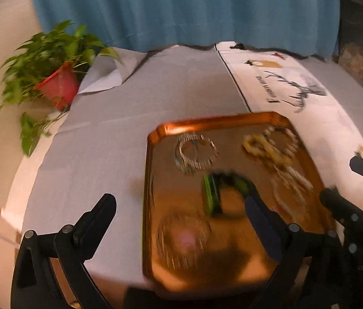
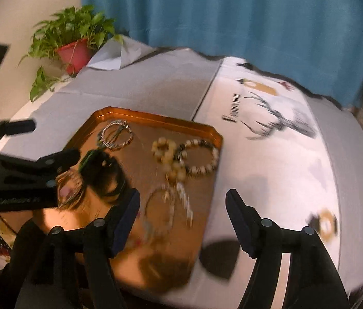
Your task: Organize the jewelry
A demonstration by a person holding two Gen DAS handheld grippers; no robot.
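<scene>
The left hand-held gripper [image 1: 178, 219] hangs with its jaws spread wide and nothing between the pads; its left finger stands over the grey cloth of the bench [image 1: 109, 134], its right finger over the copper tray [image 1: 207, 123]. The tray is shiny metal with a raised rim and clipped corners, and the jewelry lies on it, ahead of this gripper. At the tray's far left sits a silver ring-shaped bracelet [image 1: 196, 153], finely ribbed. Just beyond the right fingertip lies a green and black bangle [image 1: 222, 193], smooth and blurred. Further right are a chunky cream beaded bracelet [image 2: 164, 152], touching a black-and-white beaded bracelet [image 2: 202, 158], with a pale strand of small beads [image 2: 171, 206] looped nearer.

The right hand-held gripper [image 2: 182, 220] is released too — jaws apart, empty — straddling the tray's right edge, the strand just beside its left finger. To the right, the white printed cloth [image 2: 279, 159] is matte and bears a dark antlered drawing.
</scene>
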